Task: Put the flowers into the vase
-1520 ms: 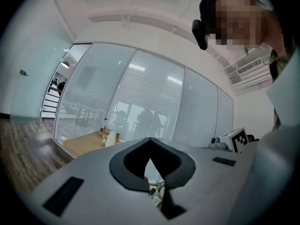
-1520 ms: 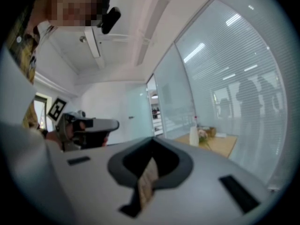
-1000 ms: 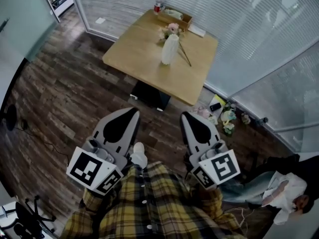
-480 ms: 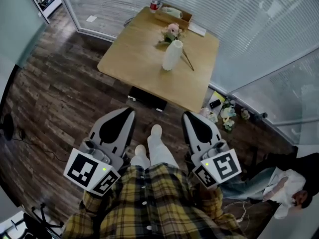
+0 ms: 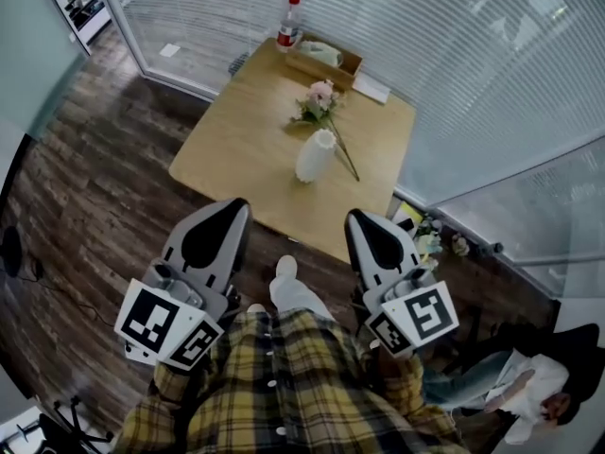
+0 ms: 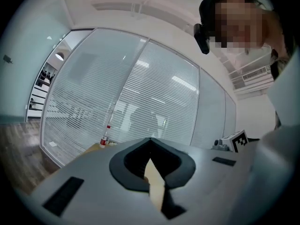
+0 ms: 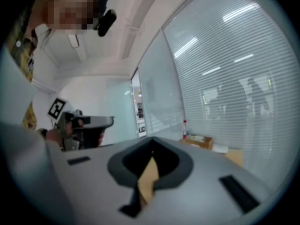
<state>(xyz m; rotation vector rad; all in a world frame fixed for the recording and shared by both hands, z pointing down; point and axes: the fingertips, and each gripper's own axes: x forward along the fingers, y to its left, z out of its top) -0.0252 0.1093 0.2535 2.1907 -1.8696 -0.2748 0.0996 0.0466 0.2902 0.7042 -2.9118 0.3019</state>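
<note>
Approach, we judged: left gripper (image 5: 236, 204) and right gripper (image 5: 355, 218) hung short of the tabletop (image 5: 236, 154), fingers (image 5: 225, 223) clenched empty; flowers (image 5: 319, 97) needed reaching, fingers released.

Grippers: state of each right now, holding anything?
Left gripper: closed, empty.
Right gripper: closed, empty.

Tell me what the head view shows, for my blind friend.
The left gripper and right gripper, both shut and empty, point toward a wooden table. A white vase stands on it, pink flowers lying beside.
</note>
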